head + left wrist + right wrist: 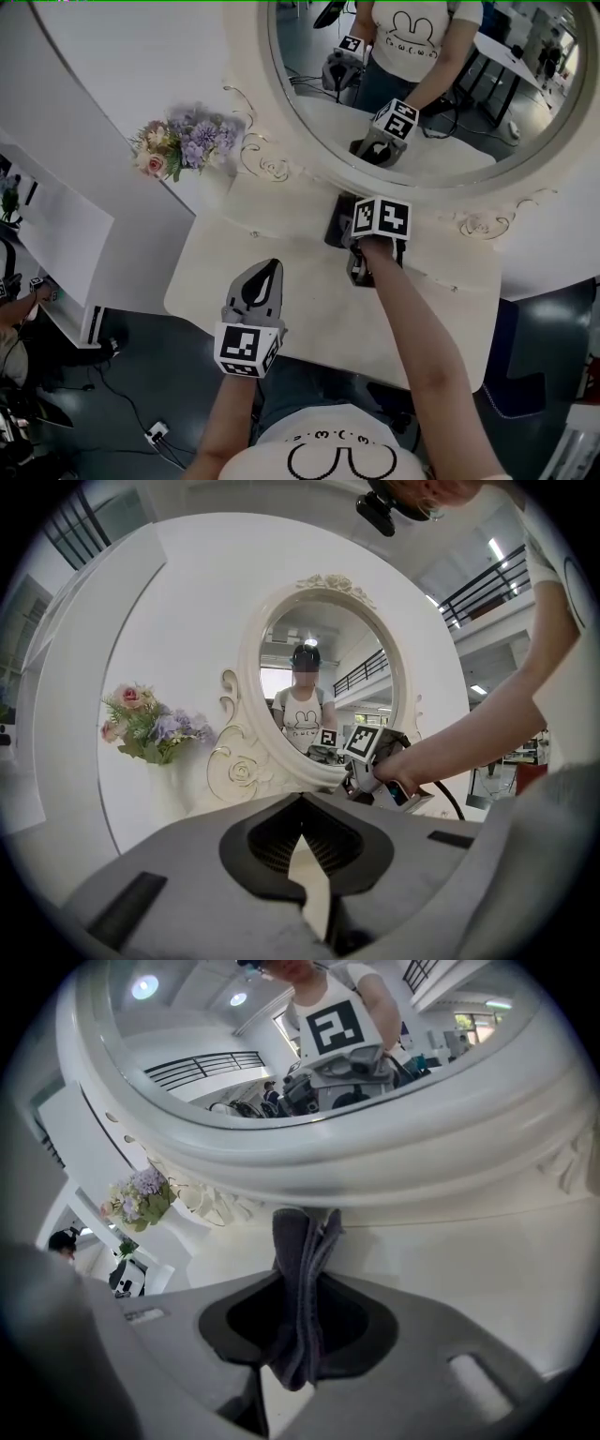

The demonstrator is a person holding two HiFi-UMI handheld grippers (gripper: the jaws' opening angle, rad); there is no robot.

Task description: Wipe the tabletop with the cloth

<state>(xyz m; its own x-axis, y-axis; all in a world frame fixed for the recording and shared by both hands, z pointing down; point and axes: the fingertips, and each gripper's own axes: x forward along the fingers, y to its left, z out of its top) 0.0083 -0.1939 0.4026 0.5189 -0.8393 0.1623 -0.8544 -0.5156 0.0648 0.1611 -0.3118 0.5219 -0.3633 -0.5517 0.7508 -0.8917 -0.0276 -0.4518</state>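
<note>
Dark grey cloth (300, 1279), bunched, on pale tabletop (314, 314)

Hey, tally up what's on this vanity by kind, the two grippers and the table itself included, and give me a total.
Grippers: 2, the left gripper shut and empty, the right gripper shut on the cloth
Cloth: 1, dark grey
Flower bunch: 1
Round mirror: 1
Table: 1
Total: 6

The head view looks steeply down on the table (309, 309) and mirror (309, 112). The left gripper view faces the mirror from farther back; the right gripper view sits close under it. All 3 share mirror and flowers (183, 141).
</note>
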